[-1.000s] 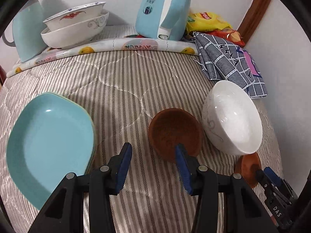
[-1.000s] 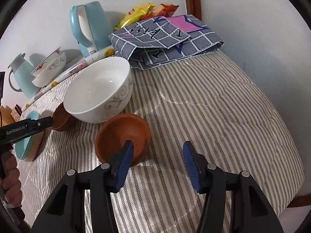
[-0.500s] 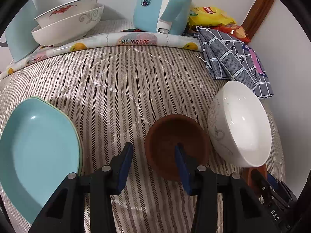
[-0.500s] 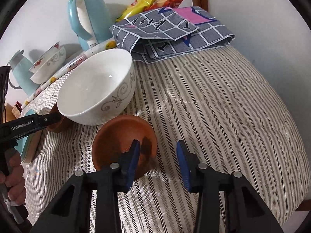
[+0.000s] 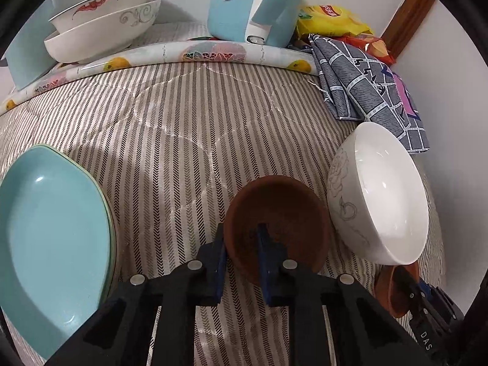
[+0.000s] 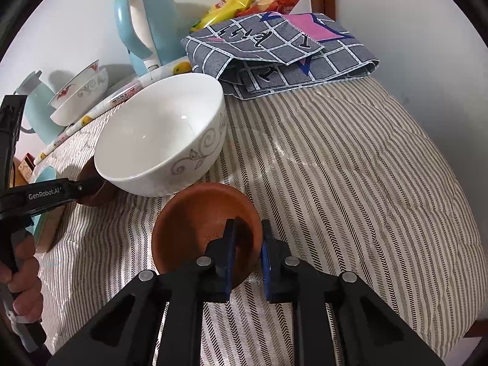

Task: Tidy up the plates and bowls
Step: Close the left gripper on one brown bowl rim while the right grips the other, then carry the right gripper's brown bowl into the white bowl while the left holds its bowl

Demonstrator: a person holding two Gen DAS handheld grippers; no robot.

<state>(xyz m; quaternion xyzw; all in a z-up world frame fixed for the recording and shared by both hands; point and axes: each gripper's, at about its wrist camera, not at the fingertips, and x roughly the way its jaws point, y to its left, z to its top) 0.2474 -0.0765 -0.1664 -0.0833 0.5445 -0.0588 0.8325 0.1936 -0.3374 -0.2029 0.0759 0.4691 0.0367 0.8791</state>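
Two small brown bowls sit on the striped bedcover, one on each side of the large white bowl (image 6: 161, 134), and each is being pinched by its near rim: the left gripper (image 5: 241, 244) is closing on the darker brown bowl (image 5: 277, 213), the right gripper (image 6: 247, 244) on the terracotta-coloured bowl (image 6: 207, 222), one pad inside, one outside the wall; probably so the matching pair can be nested, like the stacked white bowls (image 5: 103, 27) behind

Both wrist views close, angled steeply down at striped cloth (image 5: 170, 140); shared: white bowl (image 5: 384, 195) (image 6: 158, 140), kettle (image 6: 146, 24).
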